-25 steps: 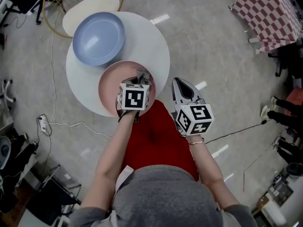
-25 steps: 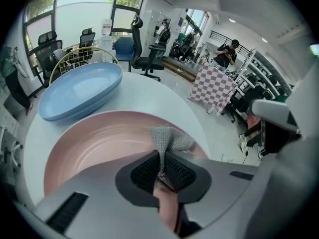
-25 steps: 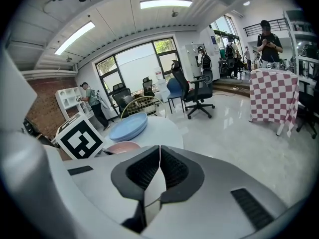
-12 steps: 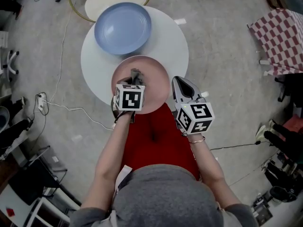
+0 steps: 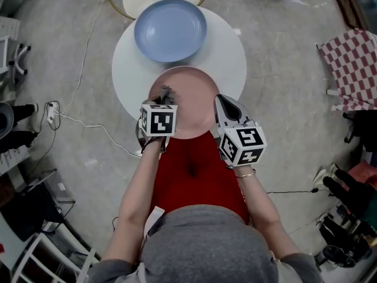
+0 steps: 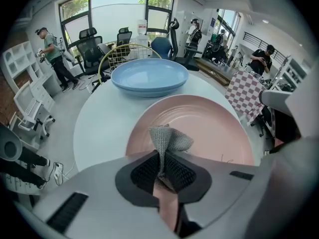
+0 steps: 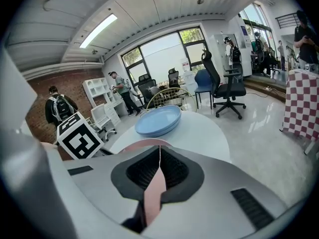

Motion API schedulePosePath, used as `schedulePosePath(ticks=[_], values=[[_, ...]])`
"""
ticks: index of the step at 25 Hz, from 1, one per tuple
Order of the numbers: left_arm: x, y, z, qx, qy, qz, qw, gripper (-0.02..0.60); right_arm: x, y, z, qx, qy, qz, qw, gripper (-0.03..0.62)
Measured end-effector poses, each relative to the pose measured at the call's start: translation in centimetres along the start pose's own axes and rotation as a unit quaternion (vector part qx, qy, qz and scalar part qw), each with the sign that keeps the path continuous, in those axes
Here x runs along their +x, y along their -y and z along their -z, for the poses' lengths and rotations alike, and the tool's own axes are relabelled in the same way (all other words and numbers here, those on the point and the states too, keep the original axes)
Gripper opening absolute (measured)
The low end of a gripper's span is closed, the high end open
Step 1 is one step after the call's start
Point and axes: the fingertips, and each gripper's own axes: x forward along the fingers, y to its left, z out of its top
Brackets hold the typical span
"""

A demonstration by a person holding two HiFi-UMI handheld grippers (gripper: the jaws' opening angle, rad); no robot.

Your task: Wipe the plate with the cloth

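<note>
The left hand-held gripper point(image 6: 162, 163) pinches the grey cloth point(image 6: 167, 138), which droops onto the pink plate point(image 6: 214, 123) near its front rim. The wipe looks under way. The right hand-held gripper point(image 7: 159, 156), pressed together and empty, sits beside the plate's right rim. Next, the cloth needs dragging across the plate's middle

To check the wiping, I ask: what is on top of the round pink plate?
Only a small grey knitted cloth, held in the shut left gripper, is over the round pink plate. The gripper's body covers the plate's near edge.
</note>
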Motion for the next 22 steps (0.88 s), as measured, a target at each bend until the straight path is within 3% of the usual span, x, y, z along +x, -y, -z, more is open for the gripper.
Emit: schedulePosePath(ticks=[12, 22], values=[[-2.7, -3.3, 1.5, 0.002, 0.021, -0.031, 0.9993, 0.034, -0.6, -2.7, 0.6, -0.012, 0.006, 0.003, 1.000, 0.029], [-6.3, -2.7, 1.2, 0.005, 0.094, 0.009, 0.9955, 0.034, -3.7, -4.0, 2.0, -0.001, 0.028, 0.038, 0.999, 0.029]])
